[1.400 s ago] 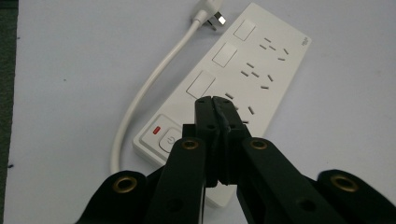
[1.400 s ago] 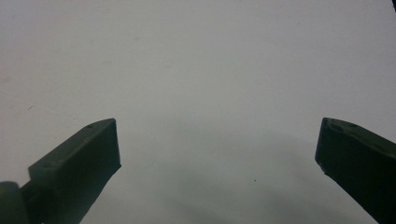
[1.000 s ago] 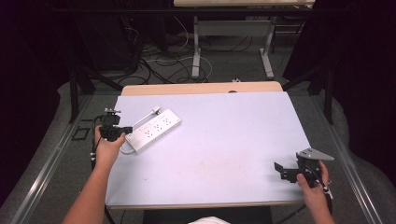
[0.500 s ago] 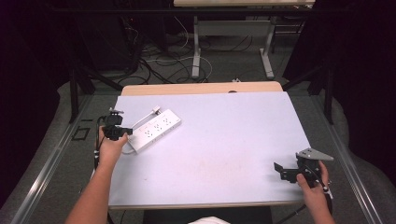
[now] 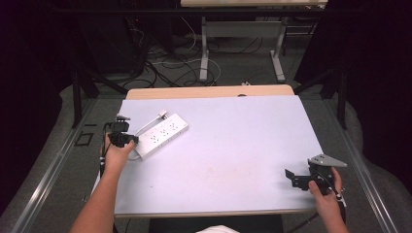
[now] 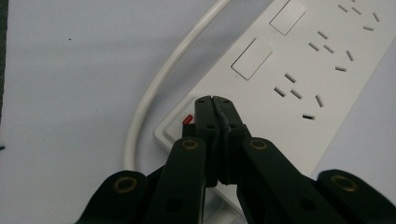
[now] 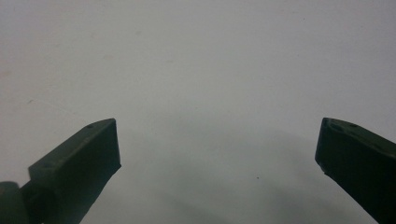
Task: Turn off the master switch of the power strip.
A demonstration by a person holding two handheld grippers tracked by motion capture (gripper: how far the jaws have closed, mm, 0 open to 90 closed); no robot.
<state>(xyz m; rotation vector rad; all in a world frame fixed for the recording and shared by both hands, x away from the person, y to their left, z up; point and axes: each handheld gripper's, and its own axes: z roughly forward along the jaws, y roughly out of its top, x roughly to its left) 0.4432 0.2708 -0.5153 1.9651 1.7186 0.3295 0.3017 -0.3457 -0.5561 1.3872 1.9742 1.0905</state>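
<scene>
Little differs from a second ago. The left gripper point(image 5: 127, 140) now sits a touch closer to the table's point(image 5: 233, 160) left edge and slightly nearer the front edge than it did, its closed jaw tips resting at the near end of the white power strip point(image 5: 163, 135), by the red switch point(image 6: 187, 119). The forearm behind it angles in more steeply from the front-left corner.

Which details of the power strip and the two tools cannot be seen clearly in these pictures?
- Red switch on the power strip: left gripper view, mostly hidden behind the shut left tool; on or off cannot be told.
- The strip's far end: cut off by the edge of that view.
- White cable: high view, its plug is too small to read.
- Right tool: open, with bare table between its jaws.
</scene>
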